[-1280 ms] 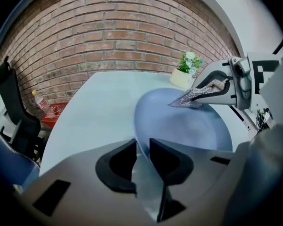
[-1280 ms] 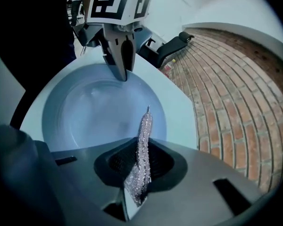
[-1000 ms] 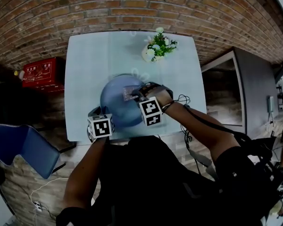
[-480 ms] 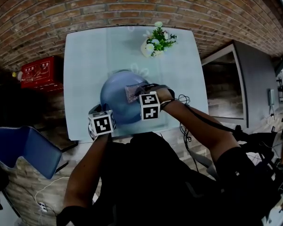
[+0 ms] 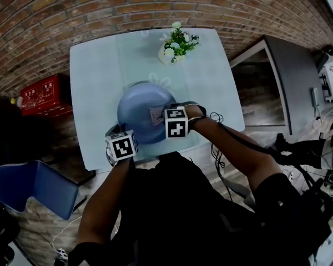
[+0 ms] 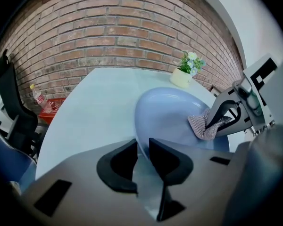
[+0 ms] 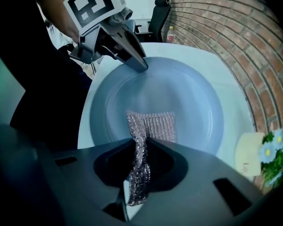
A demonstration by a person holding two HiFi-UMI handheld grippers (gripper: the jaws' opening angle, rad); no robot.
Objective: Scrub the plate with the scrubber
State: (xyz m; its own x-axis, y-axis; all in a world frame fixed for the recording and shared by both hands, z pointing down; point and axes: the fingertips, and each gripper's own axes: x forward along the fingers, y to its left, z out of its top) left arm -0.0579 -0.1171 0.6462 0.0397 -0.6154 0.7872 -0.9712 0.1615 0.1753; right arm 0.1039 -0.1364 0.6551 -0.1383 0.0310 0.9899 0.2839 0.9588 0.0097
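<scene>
The blue plate [image 5: 134,108] is seen lying on the pale table [image 5: 97,76], close to its near edge and roughly midway between its left and right edges. The plate's near-left rim is clamped between the jaws of the left gripper [image 5: 117,133]; in the left gripper view the thin rim [image 6: 140,147] is seen pinched edge-on by the two dark pads. Whether that side is raised off the table cannot be told.

The scrubber [image 5: 156,115], a silvery mesh cloth, is held by the right gripper [image 5: 162,116], whose jaws are closed on one gathered, folded end [image 7: 140,164]. Its long axis is set in line with the jaws and is pointed away from the gripper toward the middle of the plate. The free end [image 7: 153,125] is spread flat as a ribbed rectangle on the plate's well [image 7: 188,95], on the right-hand half of the plate.

A small pot of flowers [image 5: 175,42] is placed near the table's far edge, right of its middle, well apart from the plate. A brick wall [image 5: 155,4] is seen beyond that edge.
</scene>
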